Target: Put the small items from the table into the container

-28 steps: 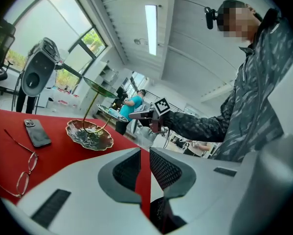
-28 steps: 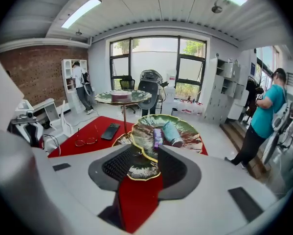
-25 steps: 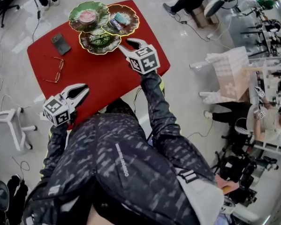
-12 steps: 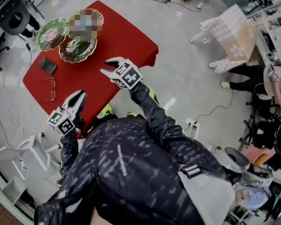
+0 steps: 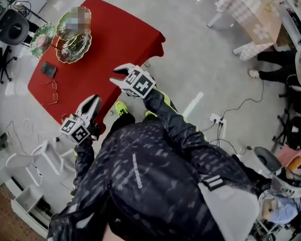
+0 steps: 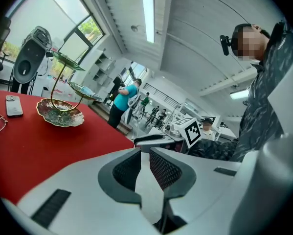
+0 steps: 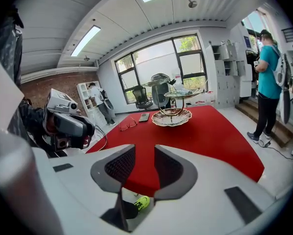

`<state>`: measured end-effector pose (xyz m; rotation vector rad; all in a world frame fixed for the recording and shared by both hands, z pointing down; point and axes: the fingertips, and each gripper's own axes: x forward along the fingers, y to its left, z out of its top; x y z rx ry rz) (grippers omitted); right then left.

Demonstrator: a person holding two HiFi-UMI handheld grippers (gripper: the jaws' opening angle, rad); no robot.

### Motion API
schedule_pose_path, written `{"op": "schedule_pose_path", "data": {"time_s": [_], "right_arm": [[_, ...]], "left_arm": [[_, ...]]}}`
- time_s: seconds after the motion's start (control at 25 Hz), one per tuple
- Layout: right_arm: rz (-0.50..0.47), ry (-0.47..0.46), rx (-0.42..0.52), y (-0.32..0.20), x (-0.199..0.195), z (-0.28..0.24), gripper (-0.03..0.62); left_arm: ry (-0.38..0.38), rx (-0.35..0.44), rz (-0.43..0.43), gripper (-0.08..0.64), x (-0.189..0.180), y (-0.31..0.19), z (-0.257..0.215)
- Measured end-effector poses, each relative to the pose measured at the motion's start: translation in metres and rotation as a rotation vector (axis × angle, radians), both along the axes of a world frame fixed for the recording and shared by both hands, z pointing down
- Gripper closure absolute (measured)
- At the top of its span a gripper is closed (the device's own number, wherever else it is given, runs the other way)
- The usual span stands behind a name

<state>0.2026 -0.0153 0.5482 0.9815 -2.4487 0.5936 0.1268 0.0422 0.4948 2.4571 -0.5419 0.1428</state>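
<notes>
A three-dish tiered stand [image 5: 70,34] stands at the far left of the red table [image 5: 120,39], with small items in its upper dishes, partly blurred. A dark phone [image 5: 48,70] and a pair of glasses [image 5: 49,92] lie on the cloth near it. My left gripper [image 5: 92,104] hovers over the table's near corner, shut and holding nothing. My right gripper [image 5: 119,72] hangs at the near edge with its jaws closing and nothing between them. The right gripper view shows the stand [image 7: 171,116], glasses [image 7: 128,124] and phone [image 7: 143,117] well ahead of the gripper [image 7: 141,168].
White stools [image 5: 19,159] stand left of the table and an office chair [image 5: 12,26] beyond it. Cables and a power strip [image 5: 215,119] lie on the floor to the right. A person in teal [image 7: 269,82] stands past the table's far side.
Both grippers have drawn back from the stand toward the table's near edge. The right gripper's jaws have narrowed. The whole view has swung, so the table now sits further up and left.
</notes>
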Motion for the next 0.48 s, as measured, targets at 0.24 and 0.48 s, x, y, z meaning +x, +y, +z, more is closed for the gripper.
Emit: {"op": "schedule_pose_path", "data": {"time_s": [0.24,0.48], "right_arm": [[-0.075,-0.029,0.013,0.051,0.016,0.004,0.511],[-0.139,-0.057,-0.021,0.11,0.039,0.017,0.549]], "left_arm": [[0.006,0.021,-0.086,0.505,0.024,0.044,0.003],[-0.008,-0.01,-0.118,0.505,0.054,0.105,0.02]]}}
